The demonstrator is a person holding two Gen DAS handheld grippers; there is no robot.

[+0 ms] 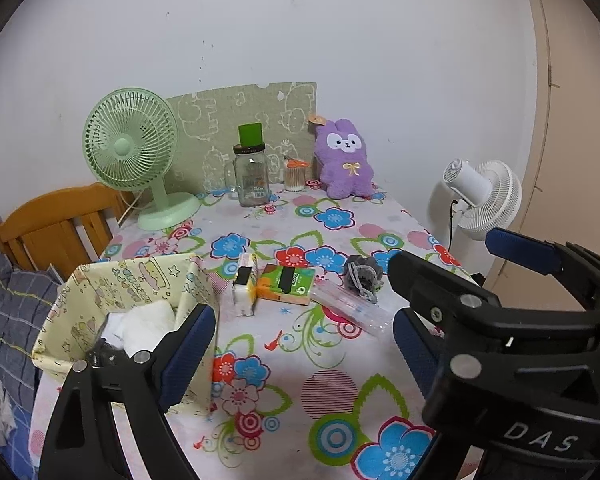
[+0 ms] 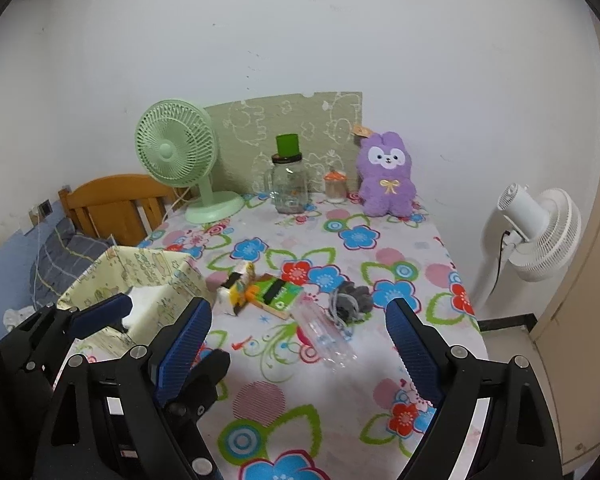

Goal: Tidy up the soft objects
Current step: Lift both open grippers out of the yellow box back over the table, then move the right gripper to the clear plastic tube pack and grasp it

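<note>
Floral tablecloth point(image 2: 332, 364) covers the table; the yellow fabric bin point(image 2: 156, 280) at its near-left corner is the landmark. White soft stuff point(image 1: 148, 324) already lies inside the bin.

Just right of the bin: a small white-yellow tissue pack point(image 2: 236, 286), tipped on its side. Right of that, touching or almost touching, a flat green-orange tissue pack point(image 2: 278, 294). Further right from the bin, a clear plastic bag point(image 2: 324, 336) lies flat, and beside it a grey fuzzy bundle with cord point(image 2: 350, 300), overlapping the bag's edge.

Far from the bin, at the back by the wall: green desk fan point(image 2: 176, 148), glass jar with green lid point(image 2: 288, 184), small orange-topped jar point(image 2: 335, 186), purple plush bunny point(image 2: 386, 174) sitting upright against the wall. White floor fan point(image 2: 540, 236) stands off the table, on the side opposite the bin.

Left gripper point(image 1: 304, 344): fingers wide apart, nothing between them, hanging over the cloth right of the bin, its left finger in front of the bin. Right gripper point(image 2: 300, 344): jaws spread wide, empty, over the cloth in front of the plastic bag. Neither touches any item.
</note>
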